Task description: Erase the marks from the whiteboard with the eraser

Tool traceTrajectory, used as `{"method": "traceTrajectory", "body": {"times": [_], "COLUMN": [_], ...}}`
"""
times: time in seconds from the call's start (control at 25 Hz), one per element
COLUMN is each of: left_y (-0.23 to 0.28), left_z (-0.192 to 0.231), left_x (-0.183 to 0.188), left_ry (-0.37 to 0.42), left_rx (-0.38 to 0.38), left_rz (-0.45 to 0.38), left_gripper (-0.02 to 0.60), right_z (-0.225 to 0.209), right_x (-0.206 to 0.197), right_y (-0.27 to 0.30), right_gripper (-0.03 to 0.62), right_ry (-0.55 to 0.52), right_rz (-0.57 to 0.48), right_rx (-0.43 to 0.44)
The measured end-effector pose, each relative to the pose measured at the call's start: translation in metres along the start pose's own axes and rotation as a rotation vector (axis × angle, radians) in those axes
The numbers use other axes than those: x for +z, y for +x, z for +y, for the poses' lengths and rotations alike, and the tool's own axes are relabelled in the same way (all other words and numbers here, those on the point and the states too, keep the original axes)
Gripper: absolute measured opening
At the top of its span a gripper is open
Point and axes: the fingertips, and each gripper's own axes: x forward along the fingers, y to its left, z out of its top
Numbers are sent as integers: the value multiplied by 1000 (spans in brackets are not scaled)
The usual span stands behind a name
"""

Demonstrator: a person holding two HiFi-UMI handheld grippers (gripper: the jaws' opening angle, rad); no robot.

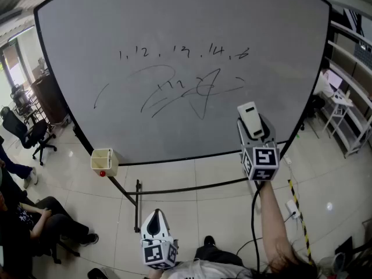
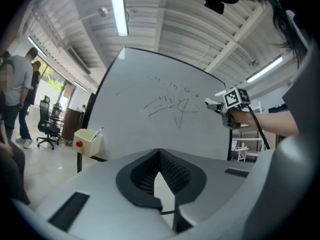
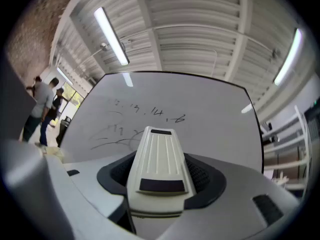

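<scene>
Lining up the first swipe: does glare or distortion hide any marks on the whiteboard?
Head view: whiteboard edges bow, marks sharp, no glare. Right gripper view: two lamp reflections clear of the marks; the eraser hides part of them. Left gripper view: marks small, unobscured.

The eraser (image 3: 160, 156) hides part of the marks (image 3: 117, 130).

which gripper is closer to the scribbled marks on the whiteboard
Right. The right gripper, holding the eraser, is raised in front of the whiteboard, just below and right of the marks. The left gripper hangs low, beneath its bottom edge.
</scene>
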Motion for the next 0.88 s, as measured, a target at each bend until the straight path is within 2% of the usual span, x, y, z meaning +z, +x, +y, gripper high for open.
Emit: {"method": "traceTrajectory", "body": {"times": [0.12, 0.2, 0.32, 0.48, 0.56, 0.64, 0.8, 0.88], "left_y": [36, 56, 73, 92, 100, 108, 128, 133], "left_z": [-25, -40, -53, -57, -56, -53, -47, -48], "left_x": [9, 18, 27, 19, 20, 20, 21, 20], "left_ry": [-2, -9, -3, 24, 29, 26, 38, 46], "left_rx": [10, 24, 55, 56, 63, 66, 45, 26], "left_rz": [-22, -53, -73, -47, -36, -34, -13, -17], "left_gripper": [-6, -6, -6, -6, -6, -6, -6, -6], "right_z": [-33, -46, -46, -26, -24, -29, -44, -44], "right_x": [28, 28, 4, -55, -70, -58, 6, 13], "right_y": [62, 97, 121, 110, 107, 114, 139, 139], "right_gripper": [290, 291, 290, 288, 288, 288, 288, 288], "right_ry": [-143, -199, -212, -128, -173, -189, -145, -105], "right_rz": [-19, -20, -28, -52, -29, -24, -86, -97], "right_rx": [-29, -40, -49, -61, -76, -82, -123, -129]}}
